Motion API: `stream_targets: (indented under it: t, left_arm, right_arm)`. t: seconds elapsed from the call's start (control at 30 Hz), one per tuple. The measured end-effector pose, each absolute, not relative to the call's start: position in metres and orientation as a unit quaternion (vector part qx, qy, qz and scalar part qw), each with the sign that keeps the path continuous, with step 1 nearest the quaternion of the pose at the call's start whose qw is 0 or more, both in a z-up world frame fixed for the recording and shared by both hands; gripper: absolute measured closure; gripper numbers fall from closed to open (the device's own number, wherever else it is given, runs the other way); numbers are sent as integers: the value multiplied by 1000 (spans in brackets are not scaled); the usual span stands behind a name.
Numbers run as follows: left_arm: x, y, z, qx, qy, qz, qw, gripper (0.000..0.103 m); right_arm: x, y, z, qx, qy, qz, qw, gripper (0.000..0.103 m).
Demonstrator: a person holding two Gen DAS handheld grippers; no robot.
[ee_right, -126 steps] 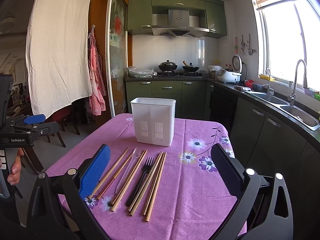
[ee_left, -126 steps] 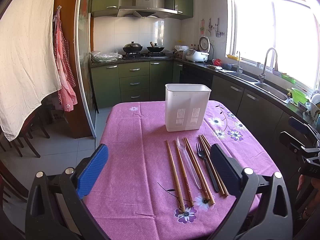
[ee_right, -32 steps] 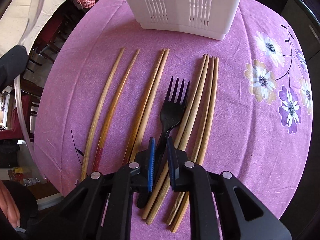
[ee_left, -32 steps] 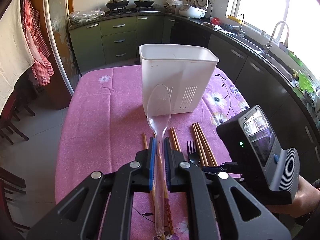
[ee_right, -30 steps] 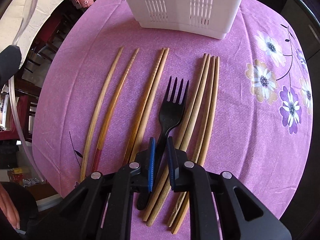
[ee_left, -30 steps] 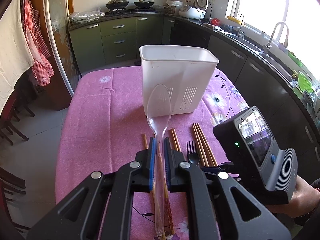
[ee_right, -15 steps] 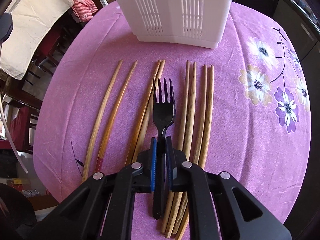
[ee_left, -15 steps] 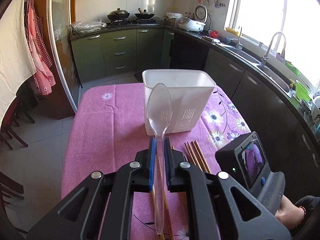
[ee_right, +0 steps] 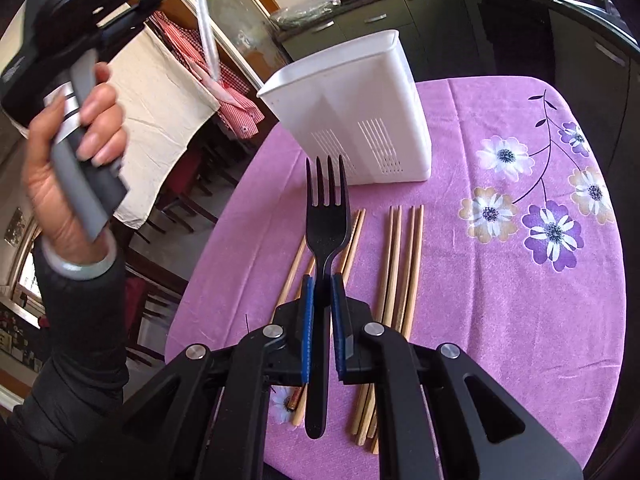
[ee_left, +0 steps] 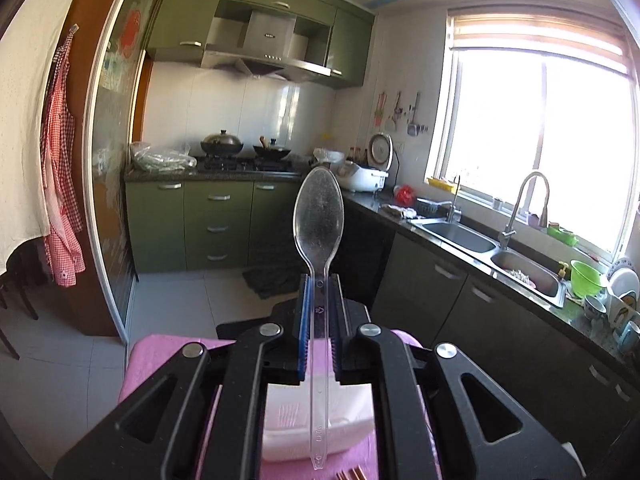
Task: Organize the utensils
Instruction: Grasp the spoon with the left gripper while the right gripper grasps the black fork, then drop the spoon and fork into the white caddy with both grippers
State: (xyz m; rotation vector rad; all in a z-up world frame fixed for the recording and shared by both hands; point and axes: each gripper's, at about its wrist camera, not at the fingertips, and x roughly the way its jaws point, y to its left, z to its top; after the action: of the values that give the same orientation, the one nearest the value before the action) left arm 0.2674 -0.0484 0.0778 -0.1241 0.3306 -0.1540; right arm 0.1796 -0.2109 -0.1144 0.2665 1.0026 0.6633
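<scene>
My left gripper [ee_left: 319, 286] is shut on a clear plastic spoon [ee_left: 318, 216], bowl up, handle hanging down over the white utensil holder [ee_left: 344, 428] below. In the right wrist view the left gripper [ee_right: 100, 12] is raised at the upper left with the spoon handle [ee_right: 208, 48] pointing down, left of the holder [ee_right: 360, 120]. My right gripper [ee_right: 320, 286] is shut on a black plastic fork [ee_right: 325, 220], lifted above several wooden chopsticks [ee_right: 404, 264] lying on the purple flowered tablecloth [ee_right: 500, 300].
The kitchen counter with a sink [ee_left: 460, 236] and faucet [ee_left: 520, 204] runs along the right. A stove with pots [ee_left: 244, 152] is at the back. Chairs [ee_right: 188, 196] stand off the table's left edge.
My left gripper has risen and tilted up with the spoon, now above the holder. My right gripper has lifted the fork off the table and tilted up toward the holder.
</scene>
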Motion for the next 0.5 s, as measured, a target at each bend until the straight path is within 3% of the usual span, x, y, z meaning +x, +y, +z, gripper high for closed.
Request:
stream_targets:
  t: [0.23,0.5]
  left_arm:
    - [322,-58,43,-51,161,-47,985,94]
    - [322,-57,-1,-35,201,-52,978,94]
  right_arm:
    - [188,-246,-93,143,433,314,832,93]
    - [199,-280,-49,137,378,304,864,93]
